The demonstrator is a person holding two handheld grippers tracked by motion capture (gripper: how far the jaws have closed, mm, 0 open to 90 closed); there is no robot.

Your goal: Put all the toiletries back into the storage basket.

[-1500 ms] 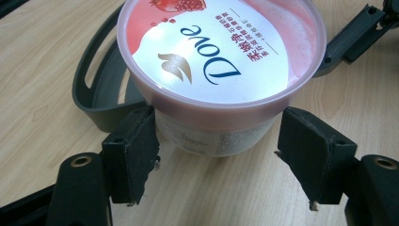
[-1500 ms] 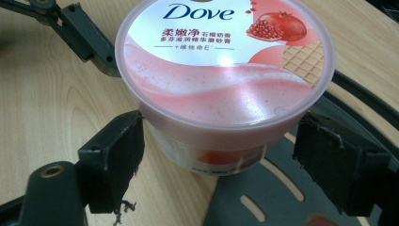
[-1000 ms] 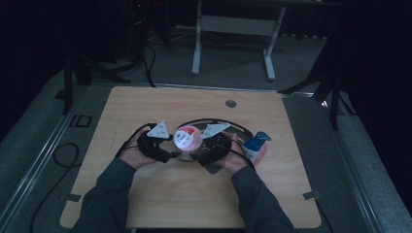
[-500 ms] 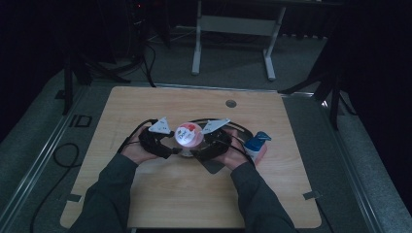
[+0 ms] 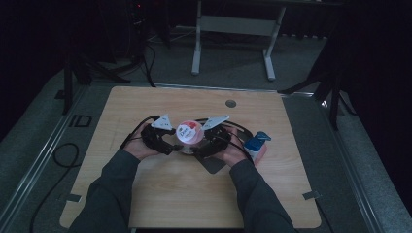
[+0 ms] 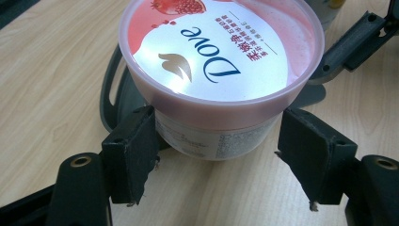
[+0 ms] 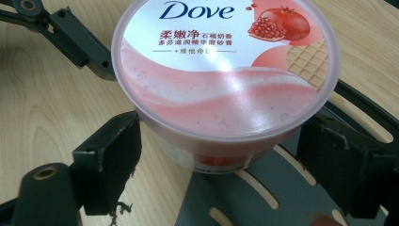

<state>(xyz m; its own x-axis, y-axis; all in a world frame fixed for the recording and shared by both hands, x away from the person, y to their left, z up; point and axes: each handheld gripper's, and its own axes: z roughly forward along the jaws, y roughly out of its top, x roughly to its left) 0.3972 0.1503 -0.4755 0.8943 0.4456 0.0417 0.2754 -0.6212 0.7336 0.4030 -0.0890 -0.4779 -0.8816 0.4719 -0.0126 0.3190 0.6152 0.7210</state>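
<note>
In the high view, a pink Dove tub (image 5: pixel 188 133) stands upright near the middle of the wooden table (image 5: pixel 145 194), on a dark slotted stand (image 5: pixel 212 164). The left gripper (image 5: pixel 171 143) comes at it from the left and the right gripper (image 5: pixel 203 144) from the right, both close against its sides. Just right of the right hand, a small pink container with a blue cap (image 5: pixel 256 144) stands apart from the tub; its contents cannot be seen.

In the left gripper view, the tub (image 6: pixel 221 70) sits between the two black jaws, lid on (so whatever is inside stays hidden). The lid is glossy white and pink with the Dove name, a gold bird mark and Chinese lettering. The left pad touches the wall under the lid's rim; the right pad stands just clear, so the left gripper is open around it.

In the right gripper view, the lid (image 7: pixel 226 61) shows a pomegranate and a waffle pattern. The tub rests on the stand's slotted plate (image 7: pixel 263 188). The left pad meets the wall; whether the right pad presses I cannot tell.
</note>
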